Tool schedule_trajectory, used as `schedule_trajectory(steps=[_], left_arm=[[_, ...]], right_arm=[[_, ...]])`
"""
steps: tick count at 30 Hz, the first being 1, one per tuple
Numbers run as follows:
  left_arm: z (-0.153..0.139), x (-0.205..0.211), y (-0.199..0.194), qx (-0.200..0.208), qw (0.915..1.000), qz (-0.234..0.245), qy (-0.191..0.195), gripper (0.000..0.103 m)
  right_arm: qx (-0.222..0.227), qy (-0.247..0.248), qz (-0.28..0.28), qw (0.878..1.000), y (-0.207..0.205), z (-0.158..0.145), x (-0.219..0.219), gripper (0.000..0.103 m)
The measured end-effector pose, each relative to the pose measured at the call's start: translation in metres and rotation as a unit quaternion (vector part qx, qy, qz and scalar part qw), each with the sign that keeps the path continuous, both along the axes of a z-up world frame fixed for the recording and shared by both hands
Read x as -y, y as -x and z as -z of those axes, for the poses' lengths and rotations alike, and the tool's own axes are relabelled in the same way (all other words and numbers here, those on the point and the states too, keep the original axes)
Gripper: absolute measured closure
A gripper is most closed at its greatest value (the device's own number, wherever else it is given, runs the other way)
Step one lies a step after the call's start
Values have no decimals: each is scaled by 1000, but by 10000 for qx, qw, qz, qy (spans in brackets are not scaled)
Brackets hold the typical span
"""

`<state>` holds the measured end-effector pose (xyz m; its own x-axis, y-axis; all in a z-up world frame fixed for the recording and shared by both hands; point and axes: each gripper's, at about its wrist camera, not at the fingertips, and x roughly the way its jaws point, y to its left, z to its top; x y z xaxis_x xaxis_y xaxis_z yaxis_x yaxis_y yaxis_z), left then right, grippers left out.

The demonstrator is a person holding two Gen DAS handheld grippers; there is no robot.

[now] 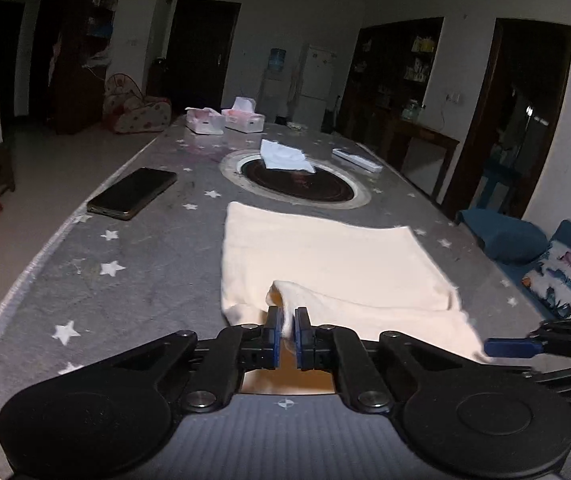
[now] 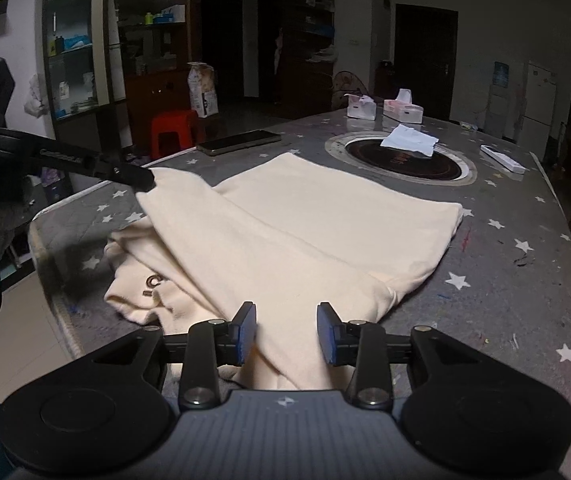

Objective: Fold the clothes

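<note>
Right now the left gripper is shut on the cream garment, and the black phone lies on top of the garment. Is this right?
Not quite. The left gripper is shut on the garment, but the phone lies on the table beside the garment, apart from it. The left wrist view shows this.

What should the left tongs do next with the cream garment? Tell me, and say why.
Probably carry the pinched edge across: the left tongs are shut on a fold of the cream garment, lifted off the table, while the right tongs stand open around cloth.
</note>
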<state>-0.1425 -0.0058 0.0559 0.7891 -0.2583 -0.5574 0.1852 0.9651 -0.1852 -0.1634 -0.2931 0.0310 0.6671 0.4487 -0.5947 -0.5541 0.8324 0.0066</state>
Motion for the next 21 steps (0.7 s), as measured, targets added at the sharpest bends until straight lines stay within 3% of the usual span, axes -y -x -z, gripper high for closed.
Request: schedule_trajectory(steps=[6,8,13,17,21], left_arm=[[20,4,-3,-421,9985,160,-302,90],[18,3,-1,-366,9984,124,-401,86],[0,2,-5,3,9994,96,-322,85],[-1,19,-20,247,9985,443,-216,85],[18,32,-44,23,9978,584,-307,85]], right_arm=[[-95,22,-1,10000,2,3,2,70],[-80,24,-4,10000,1,1,5,70],[108,13,93,9999,-10,-6,5,70],[232,-18,322,9992,-30,-4,-1,70],[257,-51,416,9988,-46,2,-4,70]])
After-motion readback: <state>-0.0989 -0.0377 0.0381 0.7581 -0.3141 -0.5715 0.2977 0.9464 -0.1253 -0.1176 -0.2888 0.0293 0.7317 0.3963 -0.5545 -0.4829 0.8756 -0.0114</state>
